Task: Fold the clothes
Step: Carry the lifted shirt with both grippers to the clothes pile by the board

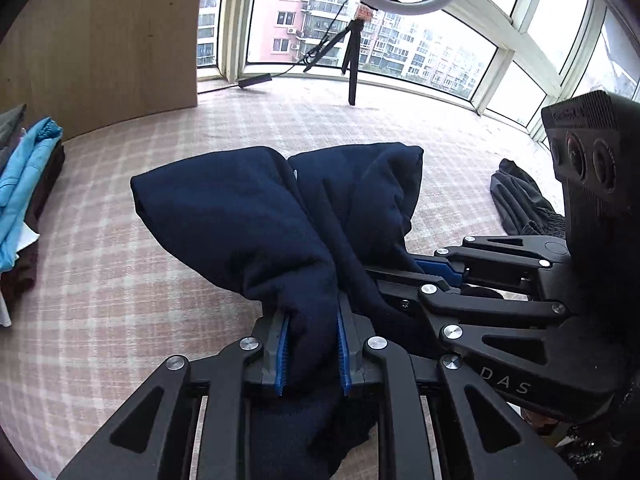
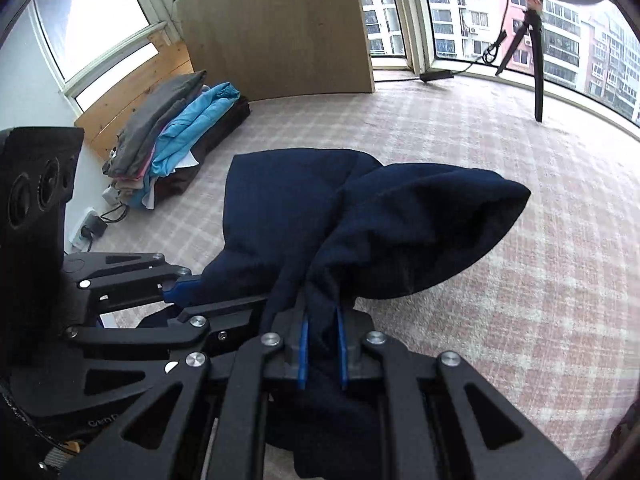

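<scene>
Daylight entered through the curved white-framed bay windows (image 1: 400,40), overexposing the upper panes. The pink-and-white checked carpet (image 1: 120,260) was evenly lit, with soft shadows. Both fisheye views bowed straight lines and vignetted darkly at the corners. Focus was sharp, without motion blur.

Home room: plaid carpet (image 1: 120,280), bay windows (image 1: 400,40), folded clothes stack (image 2: 180,136).
</scene>
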